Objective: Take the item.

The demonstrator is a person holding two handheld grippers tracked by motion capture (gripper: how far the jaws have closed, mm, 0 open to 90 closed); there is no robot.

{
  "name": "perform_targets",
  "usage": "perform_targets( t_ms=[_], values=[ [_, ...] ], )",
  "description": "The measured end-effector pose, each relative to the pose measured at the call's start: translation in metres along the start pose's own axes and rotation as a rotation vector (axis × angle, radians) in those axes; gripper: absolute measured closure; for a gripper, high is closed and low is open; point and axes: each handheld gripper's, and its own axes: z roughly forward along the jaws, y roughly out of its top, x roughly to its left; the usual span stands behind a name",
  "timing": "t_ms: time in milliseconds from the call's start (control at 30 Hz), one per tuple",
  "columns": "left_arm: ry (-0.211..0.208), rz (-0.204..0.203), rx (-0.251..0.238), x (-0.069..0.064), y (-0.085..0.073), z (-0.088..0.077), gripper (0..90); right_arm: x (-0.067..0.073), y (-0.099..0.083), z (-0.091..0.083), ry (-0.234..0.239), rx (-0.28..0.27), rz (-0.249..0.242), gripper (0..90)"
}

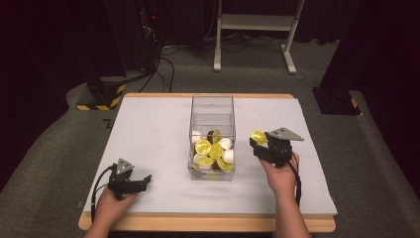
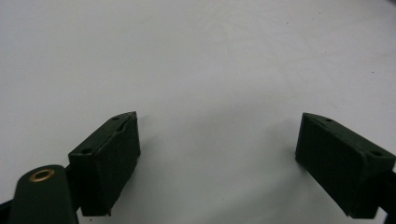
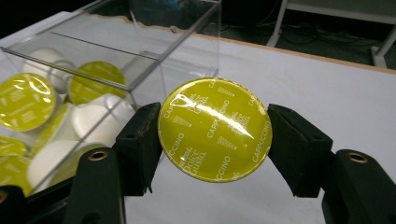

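Observation:
A clear plastic box (image 1: 212, 106) stands at the table's middle, holding several white coffee capsules with yellow-green foil lids (image 1: 203, 147). My right gripper (image 1: 258, 139) is just right of the box and shut on one such capsule (image 3: 215, 129); its foil lid reads Cappuccino and faces the camera between the two jaws. The box (image 3: 140, 51) and its capsules (image 3: 25, 101) sit to the left in the right gripper view. My left gripper (image 1: 143, 179) rests low at the table's front left, open, with bare white table (image 2: 201, 65) between its fingers (image 2: 109, 163).
The white table top (image 1: 148, 129) has a wooden edge at the front. Beyond the table are a white metal frame (image 1: 257, 22), cables on the grey floor, and black stands with yellow-black striped bases (image 1: 101, 96).

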Motion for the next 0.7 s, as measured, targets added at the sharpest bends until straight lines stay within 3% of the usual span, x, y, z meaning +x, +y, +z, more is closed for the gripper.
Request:
perform_targets(
  t_ms=[200,700],
  values=[
    [0.001,-0.002,-0.002,0.0,0.0,0.0,14.0,-0.014,-0.007,0.012,-0.045,0.028,0.0,38.4],
    [0.005,0.001,-0.002,0.0,0.0,0.0,13.7,-0.035,-0.015,0.027,-0.09,0.043,0.038,38.5]
  ],
)
